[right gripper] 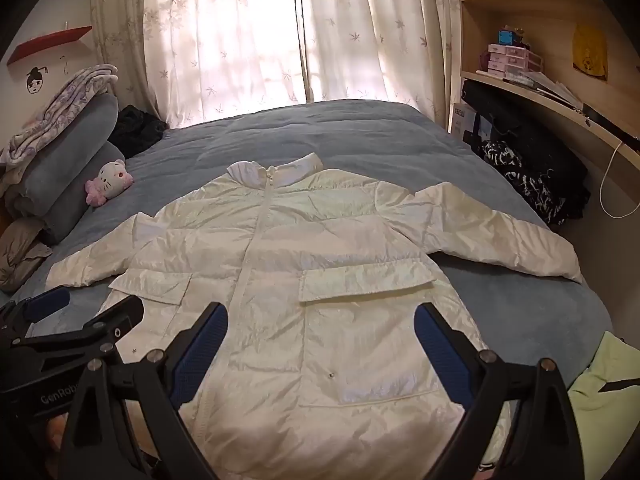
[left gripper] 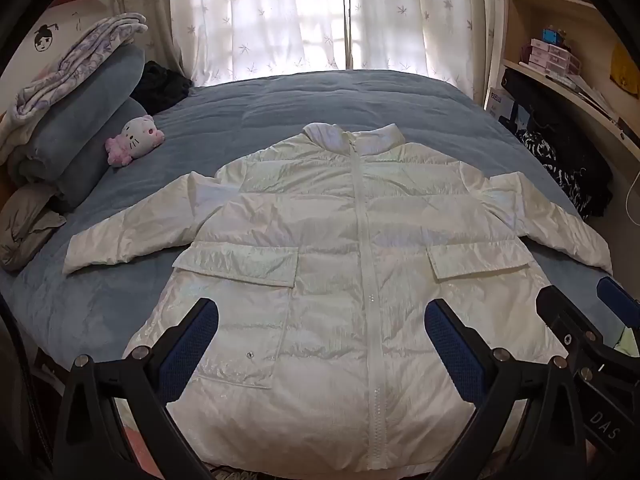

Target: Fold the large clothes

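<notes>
- Bedroom setting: a wide bed [left gripper: 360, 100] under a soft blue-grey quilt, backed by sheer leaf-print curtains [left gripper: 260, 16] with daylight behind, and curved wooden shelves [right gripper: 540, 92] along the right wall.
- Spread across the bed lies the white puffer jacket [left gripper: 328, 240], front up, zipped, collar towards the curtains, hem towards the cameras and both sleeves angled outwards.
- Its shell looks thin, glossy and crinkled, with a faint pearly sheen; quilted horizontal seams divide the padding into puffy bands.
- Judged from that, the jacket is probably light, soft and springy, and the slick shell may slide between pads, so a deep pinch through shell and filling would hold better than a shallow one.
- Sensible places to take hold appear to be the sleeve cuffs and the side seams near the hem, where layers are firmer; trapped air may make folds rebound unless pressed flat.
- Rolled grey-blue bedding [left gripper: 84, 128] with a patterned blanket on top is stacked at the left edge, well apart from the jacket.
- Left hand-held gripper [left gripper: 320, 344] hovers over the lower left front panel, jaws spread wide, holding nothing.
- Right hand-held gripper [right gripper: 320, 344] hangs above the lower right front panel, likewise wide apart and empty.
- Two flap pockets [right gripper: 364, 280] sit flat at waist level, rectangular and crisp-edged.
- Near the pillows rests a small pink-and-white plush cat [left gripper: 136, 140].
</notes>
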Available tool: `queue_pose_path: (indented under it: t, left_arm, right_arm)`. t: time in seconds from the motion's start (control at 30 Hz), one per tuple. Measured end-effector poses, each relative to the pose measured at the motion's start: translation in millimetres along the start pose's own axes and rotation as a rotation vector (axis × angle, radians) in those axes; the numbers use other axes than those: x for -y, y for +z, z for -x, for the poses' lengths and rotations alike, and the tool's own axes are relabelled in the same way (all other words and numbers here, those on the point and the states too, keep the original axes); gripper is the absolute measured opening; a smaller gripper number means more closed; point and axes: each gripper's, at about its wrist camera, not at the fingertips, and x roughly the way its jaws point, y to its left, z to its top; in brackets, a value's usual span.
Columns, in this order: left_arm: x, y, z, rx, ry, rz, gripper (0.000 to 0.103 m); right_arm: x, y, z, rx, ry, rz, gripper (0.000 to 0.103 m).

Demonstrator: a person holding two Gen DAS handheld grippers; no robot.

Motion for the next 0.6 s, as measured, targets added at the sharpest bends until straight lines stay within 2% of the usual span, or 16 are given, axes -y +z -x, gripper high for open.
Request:
queue_pose_path:
  t: [0.27,0.5,0.6]
  left_arm:
    - [-3.2,-3.5,3.3,0.009,0.002,0.012,0.102]
    - [-2.1,-12.1,-18.6,-0.021,-0.017,0.004,0.102]
    - [-0.2,-6.9,-12.1,-0.023,-0.017,0.000,0.101]
  right_arm:
    - [1.3,0.7,-2.1,-0.002,0.004,-0.007,0.095]
    - [2.0,0.0,-4.0,-0.004,0.005,-0.008,0.095]
    - [2.3,-0.2,-4.7,-0.004,0.005,-0.009,0.095]
